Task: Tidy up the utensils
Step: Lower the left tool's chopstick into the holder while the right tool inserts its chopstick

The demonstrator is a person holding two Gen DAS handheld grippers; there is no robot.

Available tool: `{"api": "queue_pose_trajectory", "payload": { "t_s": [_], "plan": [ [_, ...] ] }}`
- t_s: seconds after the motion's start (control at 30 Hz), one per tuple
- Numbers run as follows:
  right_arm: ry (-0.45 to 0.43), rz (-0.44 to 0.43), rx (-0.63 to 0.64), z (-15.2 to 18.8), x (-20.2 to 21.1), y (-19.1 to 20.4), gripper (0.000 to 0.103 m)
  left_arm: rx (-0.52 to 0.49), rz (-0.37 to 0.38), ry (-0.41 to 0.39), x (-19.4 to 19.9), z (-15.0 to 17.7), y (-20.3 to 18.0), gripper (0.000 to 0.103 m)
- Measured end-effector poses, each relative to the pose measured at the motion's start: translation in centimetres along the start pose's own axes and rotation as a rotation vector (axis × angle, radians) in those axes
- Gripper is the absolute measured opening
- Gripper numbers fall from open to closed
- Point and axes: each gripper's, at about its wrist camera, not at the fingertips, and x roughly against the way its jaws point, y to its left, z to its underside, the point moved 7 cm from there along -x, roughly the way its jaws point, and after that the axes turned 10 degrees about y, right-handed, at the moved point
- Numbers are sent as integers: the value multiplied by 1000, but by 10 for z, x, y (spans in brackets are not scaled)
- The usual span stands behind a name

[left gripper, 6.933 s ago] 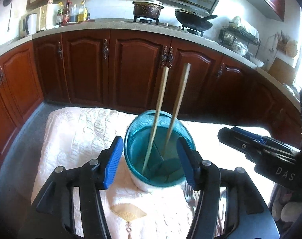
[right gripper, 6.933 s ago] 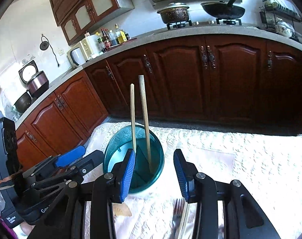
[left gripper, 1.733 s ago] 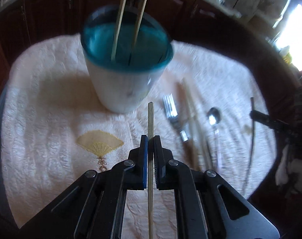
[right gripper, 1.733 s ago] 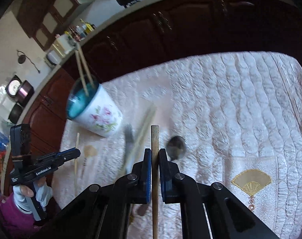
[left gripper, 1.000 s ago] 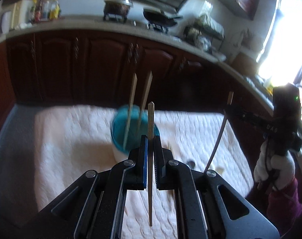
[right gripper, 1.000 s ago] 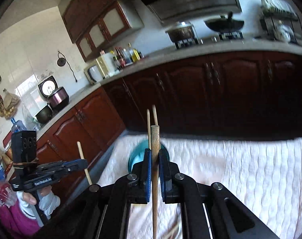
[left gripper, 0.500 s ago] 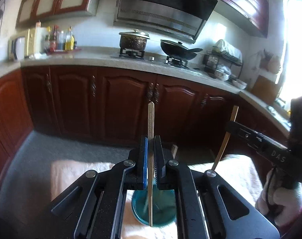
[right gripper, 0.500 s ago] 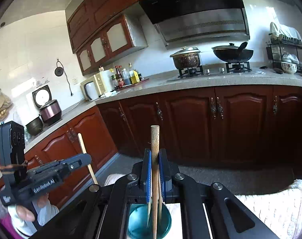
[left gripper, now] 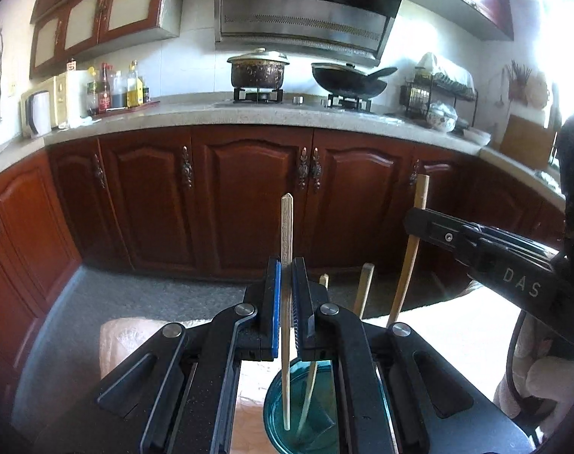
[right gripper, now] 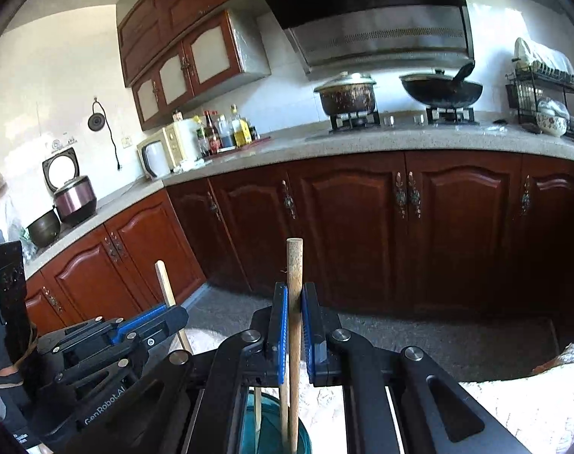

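My left gripper (left gripper: 286, 276) is shut on a pale flat chopstick (left gripper: 287, 227) held upright; its lower end hangs inside the rim of the teal cup (left gripper: 325, 431). Two wooden chopsticks (left gripper: 364, 291) stand in that cup. In the right wrist view my right gripper (right gripper: 294, 302) is shut on a brown round chopstick (right gripper: 294, 265), also upright, reaching down into the cup (right gripper: 268, 431). Each gripper shows in the other's view: the right gripper (left gripper: 415, 219) at the right, the left gripper (right gripper: 173, 317) at the lower left. Most of the cup is hidden by the gripper bodies.
The cup stands on a white quilted cloth (left gripper: 457, 325) over a table. Dark red kitchen cabinets (left gripper: 249, 196) with a stone counter run behind, across a strip of grey floor (left gripper: 135, 295). A gloved hand (left gripper: 544, 382) holds the right gripper's handle.
Both grippers, each still shut on its chopstick, have moved in over the cup. The cup has slid from mid-view to right beneath the fingers, and both chopstick ends now reach into it.
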Motion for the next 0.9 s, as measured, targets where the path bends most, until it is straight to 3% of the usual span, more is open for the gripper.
{"api": "queue_pose_trajectory", "payload": {
  "t_s": [0.43,0.73,0.87,0.9],
  "plan": [
    [142,-38,-21,46,-34,-5,7,12,2,105,-30,43,-6,4],
    [187,-71,-74,59,-37,-17,7,59,15,118,-26,47,-2,4],
    [188,-71,-84,64,-32,-18,26,92,37,136,-22,50,4,10],
    [190,-73,-90,66,-31,-18,27,98,42,139,-21,51,5,18]
  ]
}}
